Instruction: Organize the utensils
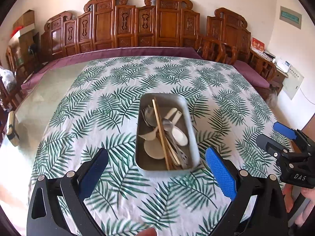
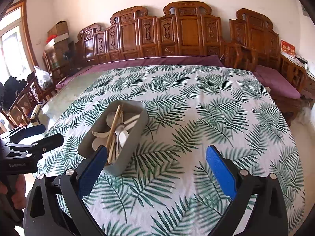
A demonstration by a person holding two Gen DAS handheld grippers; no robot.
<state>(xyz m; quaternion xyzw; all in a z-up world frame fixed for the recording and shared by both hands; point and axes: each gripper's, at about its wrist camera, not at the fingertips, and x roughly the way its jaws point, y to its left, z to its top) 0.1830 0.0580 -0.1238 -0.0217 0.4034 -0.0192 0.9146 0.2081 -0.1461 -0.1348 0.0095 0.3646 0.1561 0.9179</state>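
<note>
A grey rectangular tray [image 1: 188, 116] sits on the leaf-print tablecloth [image 1: 118, 90]. It holds wooden chopsticks [image 1: 160, 129], white plastic spoons [image 1: 180, 135], metal spoons [image 1: 168, 124] and a white fork [image 1: 149, 135], all mixed. My left gripper [image 1: 156, 167] is open and empty, just short of the tray's near end. My right gripper [image 2: 156, 167] is open and empty, to the right of the tray [image 2: 137, 135], its left finger [image 2: 92, 169] overlapping the tray's near corner. The right gripper also shows in the left wrist view [image 1: 283, 135], and the left gripper in the right wrist view [image 2: 37, 135].
The tablecloth [image 2: 196, 108] covers most of the table; bare grey tabletop [image 1: 45, 92] shows at the left. A carved wooden bench [image 1: 137, 25] with a purple cushion stands behind. Chairs and boxes [image 2: 57, 31] stand at the far left.
</note>
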